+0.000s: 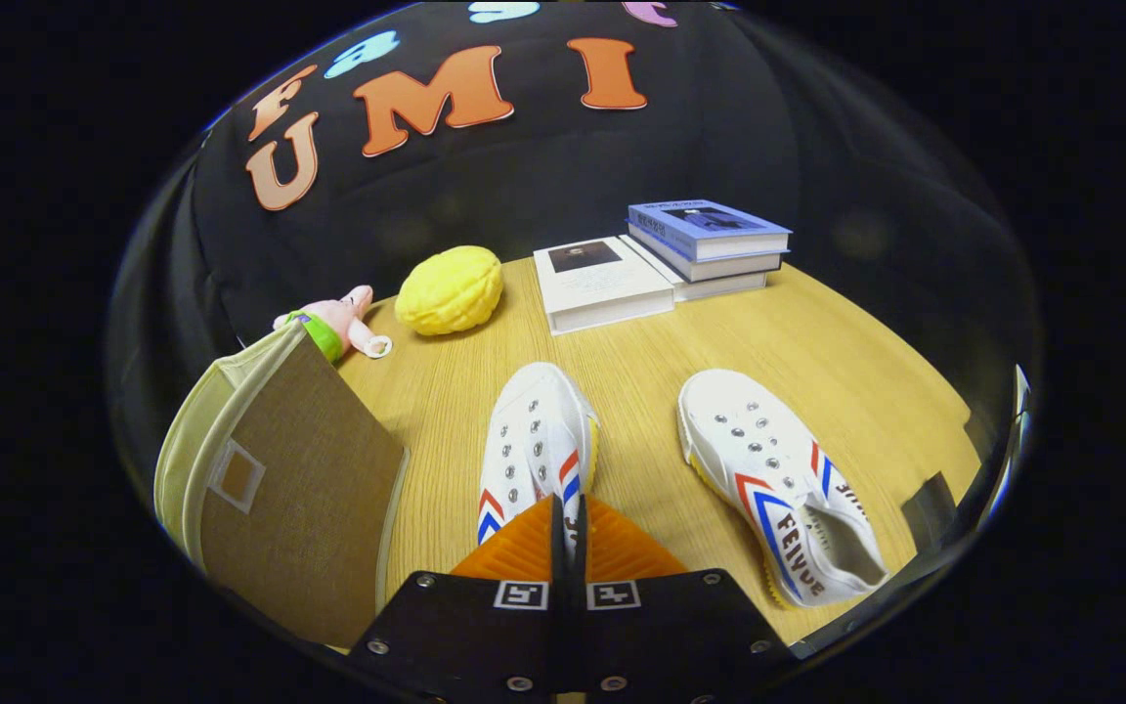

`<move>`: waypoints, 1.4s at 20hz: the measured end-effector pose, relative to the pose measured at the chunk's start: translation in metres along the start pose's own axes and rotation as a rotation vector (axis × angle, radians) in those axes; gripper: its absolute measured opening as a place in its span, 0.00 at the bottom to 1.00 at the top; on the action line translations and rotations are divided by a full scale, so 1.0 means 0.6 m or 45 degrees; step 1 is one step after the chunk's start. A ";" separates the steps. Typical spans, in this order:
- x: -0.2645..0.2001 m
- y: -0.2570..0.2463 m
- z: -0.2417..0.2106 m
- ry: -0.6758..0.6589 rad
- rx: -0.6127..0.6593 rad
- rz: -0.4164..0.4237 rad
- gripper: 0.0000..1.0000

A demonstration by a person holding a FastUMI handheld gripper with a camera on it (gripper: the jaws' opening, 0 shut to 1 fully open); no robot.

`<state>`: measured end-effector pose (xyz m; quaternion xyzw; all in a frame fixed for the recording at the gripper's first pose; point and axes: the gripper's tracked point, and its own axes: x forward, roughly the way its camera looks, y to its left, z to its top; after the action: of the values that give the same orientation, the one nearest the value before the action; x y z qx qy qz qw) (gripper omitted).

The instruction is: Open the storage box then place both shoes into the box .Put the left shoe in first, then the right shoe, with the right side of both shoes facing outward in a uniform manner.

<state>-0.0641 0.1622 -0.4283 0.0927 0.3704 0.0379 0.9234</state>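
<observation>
A: Gripper view. Jaws of the gripper (568, 528) nearly closed, pinching the heel edge of the left shoe (536, 440).
B: Right shoe (778, 479)?
A: Lying flat on the surface (641, 381), right of the left shoe, apart from it.
B: Storage box (280, 479)?
A: Left of the left shoe, lid shut. Beyond: yellow plush (451, 290), books (656, 259).

Gripper (568, 533): two ribbed, wedge-shaped fingers (514, 557), drawn nearly together, thin slit between. Behind them, two flat black mounting plates (446, 636) with silver screw heads. Each plate carries a small square black-and-white coded marker (521, 594) near the slit.
</observation>
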 end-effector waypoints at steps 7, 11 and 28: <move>-0.085 0.036 0.118 -0.137 -0.010 0.036 0.00; -0.141 0.103 0.178 -0.212 0.009 0.114 0.00; -0.153 0.439 0.083 -0.110 -0.016 0.493 0.00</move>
<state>-0.0964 0.4006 -0.2784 0.1580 0.3056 0.2130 0.9145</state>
